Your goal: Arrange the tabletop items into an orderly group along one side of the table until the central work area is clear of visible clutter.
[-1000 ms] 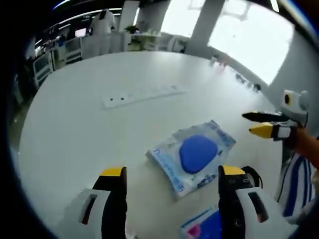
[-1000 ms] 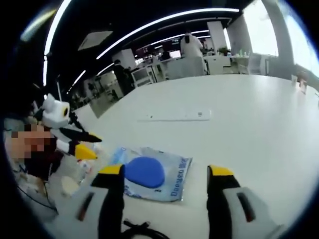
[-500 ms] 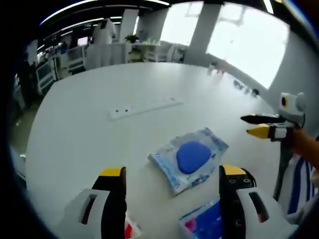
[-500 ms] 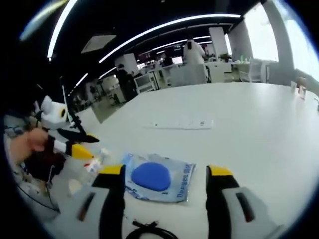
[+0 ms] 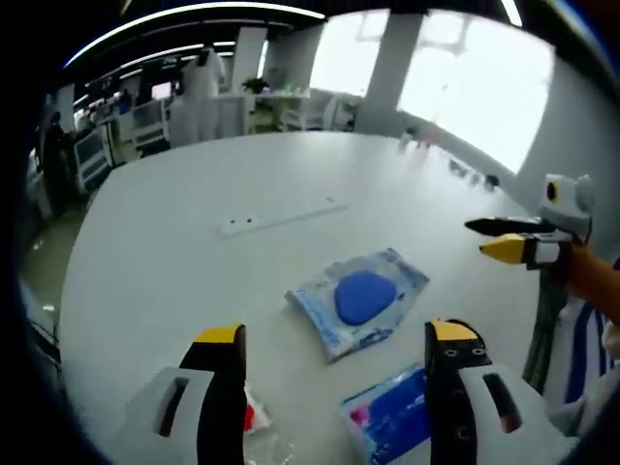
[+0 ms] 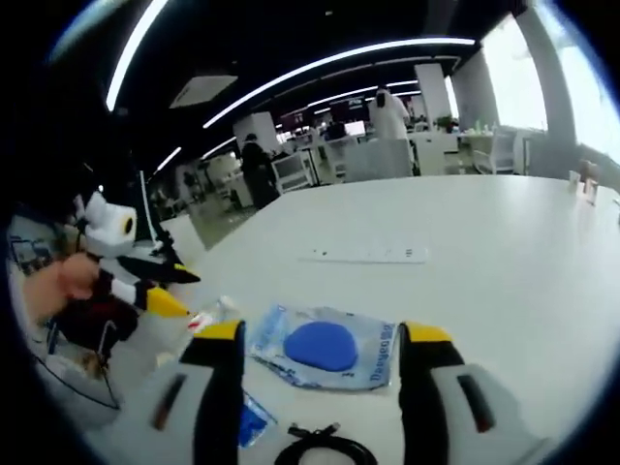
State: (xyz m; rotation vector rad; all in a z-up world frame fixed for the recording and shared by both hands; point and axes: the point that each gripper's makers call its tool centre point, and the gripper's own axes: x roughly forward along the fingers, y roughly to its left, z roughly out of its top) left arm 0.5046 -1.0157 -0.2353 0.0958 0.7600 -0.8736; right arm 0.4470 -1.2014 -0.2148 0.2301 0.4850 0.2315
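Our left gripper [image 5: 334,339] has its jaws spread and holds nothing; our right gripper [image 6: 320,334] is the same. Between and just beyond the jaws lies a clear packet with a blue pad [image 5: 358,298] [image 6: 323,346], flat on the white table [image 5: 174,262], its long side slanted. Nearer us are a blue packet [image 5: 392,421], a black cable [image 6: 325,448] and, perhaps, a small red wrapper [image 5: 254,417]. Farther away lies a white power strip [image 5: 281,213].

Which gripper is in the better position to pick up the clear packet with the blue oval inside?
Probably the right gripper: the clear plastic packet with the blue oval lies between its open jaws, close to the tips. The left gripper is also open, but the packet lies farther ahead of it.
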